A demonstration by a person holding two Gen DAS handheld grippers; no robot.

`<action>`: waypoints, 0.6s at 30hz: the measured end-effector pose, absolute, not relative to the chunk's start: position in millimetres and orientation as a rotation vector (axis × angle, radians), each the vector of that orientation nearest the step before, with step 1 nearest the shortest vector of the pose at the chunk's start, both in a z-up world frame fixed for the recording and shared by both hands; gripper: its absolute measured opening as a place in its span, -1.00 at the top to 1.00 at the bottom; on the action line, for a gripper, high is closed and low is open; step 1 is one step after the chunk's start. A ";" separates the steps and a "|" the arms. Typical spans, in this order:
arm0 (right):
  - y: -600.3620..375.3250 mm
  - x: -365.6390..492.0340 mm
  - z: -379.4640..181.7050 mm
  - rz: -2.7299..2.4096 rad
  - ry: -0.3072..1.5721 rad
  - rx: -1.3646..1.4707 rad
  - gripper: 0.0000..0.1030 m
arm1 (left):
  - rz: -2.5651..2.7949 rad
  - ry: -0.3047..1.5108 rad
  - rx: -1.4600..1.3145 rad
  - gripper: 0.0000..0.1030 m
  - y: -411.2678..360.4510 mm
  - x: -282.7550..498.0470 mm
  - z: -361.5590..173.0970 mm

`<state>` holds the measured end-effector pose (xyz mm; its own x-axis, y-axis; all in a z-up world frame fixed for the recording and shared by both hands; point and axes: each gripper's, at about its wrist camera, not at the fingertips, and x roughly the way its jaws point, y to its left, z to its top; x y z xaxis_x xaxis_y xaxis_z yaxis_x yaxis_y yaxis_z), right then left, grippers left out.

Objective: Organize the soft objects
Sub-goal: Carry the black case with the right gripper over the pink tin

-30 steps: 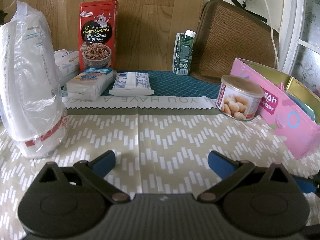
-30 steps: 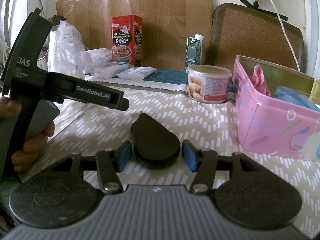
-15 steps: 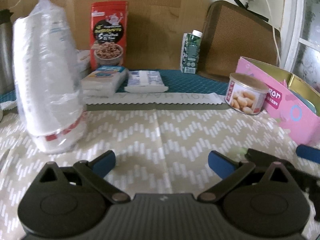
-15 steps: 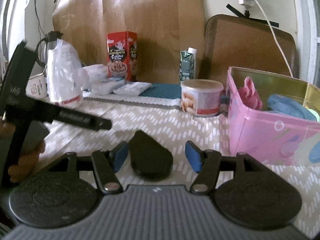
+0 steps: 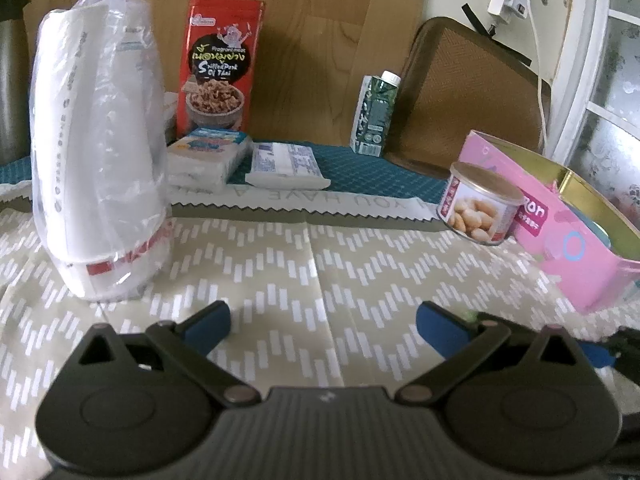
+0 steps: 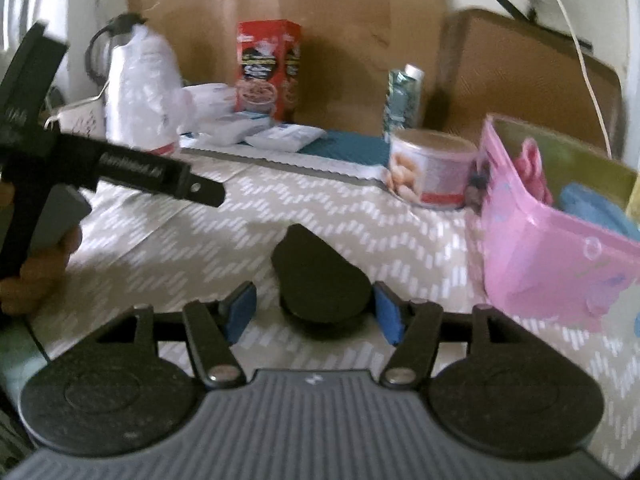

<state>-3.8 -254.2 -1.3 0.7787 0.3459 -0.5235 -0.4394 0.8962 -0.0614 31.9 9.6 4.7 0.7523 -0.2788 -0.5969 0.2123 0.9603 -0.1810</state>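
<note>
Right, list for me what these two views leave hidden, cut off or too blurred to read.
- Pink box: in the left wrist view its near wall hides the contents; the right wrist view shows only the tops of a pink item and a blue item.
- Red snack box: print unreadable in the right wrist view, motion blur.
- Metal flask: cut by the left edge of the left wrist view, partly behind the plastic-wrapped white stack.

The left gripper [image 5: 322, 322], black-framed with blue pads, sat with its jaws spread wide and nothing between them, angled down toward the surface. The right gripper [image 6: 314, 312], same black frame and blue pads, stood partly open, its pads not seen pressing on anything. At the far left of the right wrist view, a hand [image 6: 38, 268] gripped the left tool's handle.
</note>
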 end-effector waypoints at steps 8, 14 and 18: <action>-278.5 6.5 3.3 0.483 0.583 0.100 0.00 | -0.525 0.851 -0.277 -0.44 -15.9 28.8 18.1; -285.0 -7.6 3.4 0.523 0.535 0.174 0.00 | -0.631 0.890 -0.313 0.23 -51.7 31.1 28.4; -300.6 -17.0 20.8 0.462 0.417 0.127 0.00 | -0.689 0.806 -0.213 0.23 -89.9 28.6 63.6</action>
<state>-17.0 -300.6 20.8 0.8125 0.4573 -0.3616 -0.4061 0.8890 0.2118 28.6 -89.9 63.6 0.4906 -0.6403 -0.5911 0.4846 0.7642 -0.4256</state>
